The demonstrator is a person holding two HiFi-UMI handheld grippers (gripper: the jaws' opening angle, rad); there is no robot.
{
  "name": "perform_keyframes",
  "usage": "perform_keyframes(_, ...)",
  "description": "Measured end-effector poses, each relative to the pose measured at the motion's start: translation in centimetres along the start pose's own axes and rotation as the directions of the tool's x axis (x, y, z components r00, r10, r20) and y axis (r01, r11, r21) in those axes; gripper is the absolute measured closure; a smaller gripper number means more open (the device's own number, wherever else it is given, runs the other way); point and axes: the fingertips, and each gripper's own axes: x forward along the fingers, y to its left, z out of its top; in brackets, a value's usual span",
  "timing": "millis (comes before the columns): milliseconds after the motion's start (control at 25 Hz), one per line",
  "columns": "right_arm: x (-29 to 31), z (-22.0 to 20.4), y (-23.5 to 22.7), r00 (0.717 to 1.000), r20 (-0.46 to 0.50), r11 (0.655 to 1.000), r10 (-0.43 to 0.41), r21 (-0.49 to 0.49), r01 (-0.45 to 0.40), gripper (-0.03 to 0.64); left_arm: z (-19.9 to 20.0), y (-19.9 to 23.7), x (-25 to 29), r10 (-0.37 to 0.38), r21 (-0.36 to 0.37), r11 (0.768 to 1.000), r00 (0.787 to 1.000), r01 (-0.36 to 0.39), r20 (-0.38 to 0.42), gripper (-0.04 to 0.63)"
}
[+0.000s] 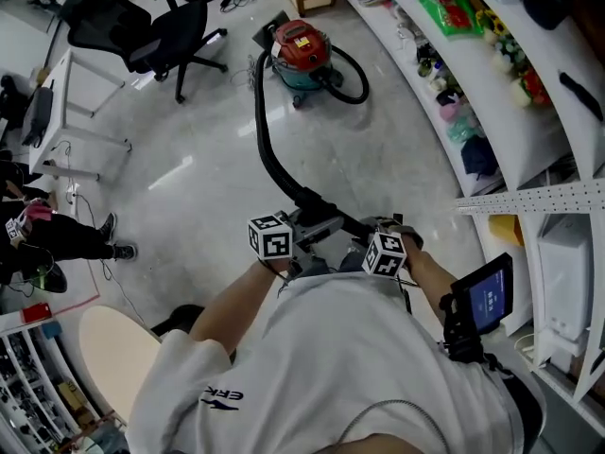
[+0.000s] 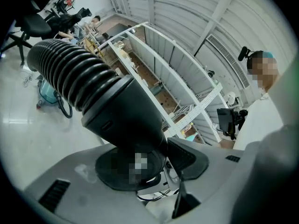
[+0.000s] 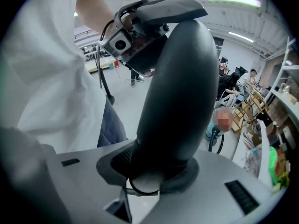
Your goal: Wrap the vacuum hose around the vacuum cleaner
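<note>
A red and teal vacuum cleaner (image 1: 301,53) stands on the floor ahead of me. Its black hose (image 1: 269,149) loops beside it and runs back to my hands. My left gripper (image 1: 304,233) is shut on the hose's smooth cuff (image 2: 131,125), just below the ribbed part (image 2: 74,73). My right gripper (image 1: 380,244) is shut on the smooth curved end tube (image 3: 180,92), a little further along. In the left gripper view the left gripper (image 2: 140,167) has the cuff filling its jaws. The right gripper (image 3: 154,174) clamps the tube's base, and the left gripper (image 3: 140,31) shows above it.
Curved white shelves (image 1: 492,93) full of goods line the right side. A black office chair (image 1: 161,26) and a white desk (image 1: 66,112) stand at the left rear. A round beige table (image 1: 113,348) is at my lower left. A person (image 1: 57,235) stands far left.
</note>
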Motion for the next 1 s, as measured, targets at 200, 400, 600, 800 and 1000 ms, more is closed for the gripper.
perform_keyframes(200, -1.6, -4.9, 1.9, 1.0, -0.017, 0.997, -0.008, 0.07, 0.009, 0.492, -3.3, -1.4, 4.6, -0.043, -0.032, 0.999, 0.995, 0.04, -0.09, 0.394)
perform_keyframes(400, -2.8, -8.9, 3.6, 0.999, -0.032, 0.988, -0.022, 0.151, 0.026, 0.492, -6.1, -2.5, 8.4, -0.089, -0.059, 0.995, 0.98, 0.079, -0.179, 0.396)
perform_keyframes(600, -3.8, -12.4, 4.5, 0.998, -0.046, 0.968, -0.053, 0.242, 0.063, 0.492, -8.3, -3.3, 12.0, -0.123, -0.065, 0.992, 0.957, 0.11, -0.263, 0.396)
perform_keyframes(800, -4.4, -15.4, 3.8, 0.993, -0.068, 0.942, -0.1, 0.315, 0.117, 0.494, -9.2, -3.4, 15.4, -0.139, -0.061, 0.99, 0.936, 0.126, -0.323, 0.396)
perform_keyframes(1000, -4.9, -18.2, 2.6, 0.986, -0.098, 0.931, -0.135, 0.328, 0.16, 0.494, -10.1, -3.1, 17.9, -0.138, -0.022, 0.99, 0.904, 0.141, -0.404, 0.394)
